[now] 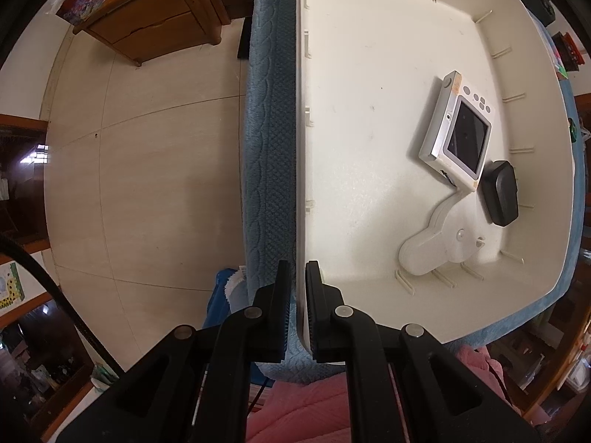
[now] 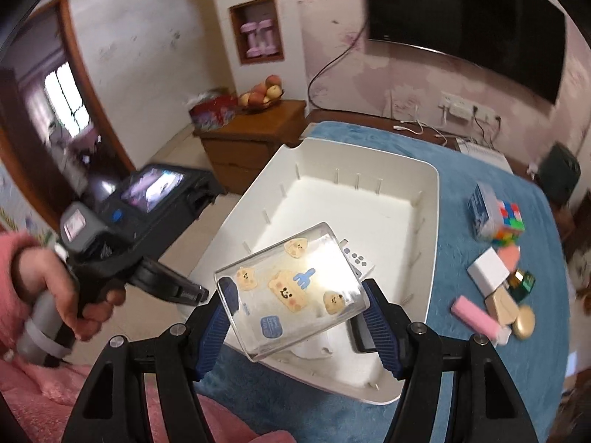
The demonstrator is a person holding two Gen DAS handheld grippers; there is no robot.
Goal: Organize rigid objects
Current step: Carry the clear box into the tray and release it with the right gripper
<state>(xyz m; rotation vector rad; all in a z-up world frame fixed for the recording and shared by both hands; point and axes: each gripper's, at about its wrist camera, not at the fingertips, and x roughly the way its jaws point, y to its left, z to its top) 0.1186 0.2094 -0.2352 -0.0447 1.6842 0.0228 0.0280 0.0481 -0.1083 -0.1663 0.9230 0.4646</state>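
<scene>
A white plastic bin (image 1: 369, 74) stands on a blue blanket. My left gripper (image 1: 298, 273) points straight down, shut on the bin's side wall, one finger inside and one outside. In the bin lie a white device with a dark screen (image 1: 461, 129), a black case (image 1: 500, 192) and a flat white piece (image 1: 436, 245). My right gripper (image 2: 295, 295) grips a clear box with bear stickers (image 2: 288, 288) between its blue pads, tilted over the near end of the bin (image 2: 434, 199). The right wrist view also shows the left gripper (image 2: 201, 294) at the bin's left rim, in a pink-sleeved hand (image 2: 55, 288).
Right of the bin, on the blue blanket (image 2: 461, 369), lie a puzzle cube (image 2: 511, 221), a blue carton (image 2: 480, 210), a white box (image 2: 487, 269), a pink bar (image 2: 474, 313) and a gold disc (image 2: 524, 323). A wooden cabinet (image 2: 255, 136) stands beyond. Tiled floor (image 1: 147, 184) drops away left of the bin.
</scene>
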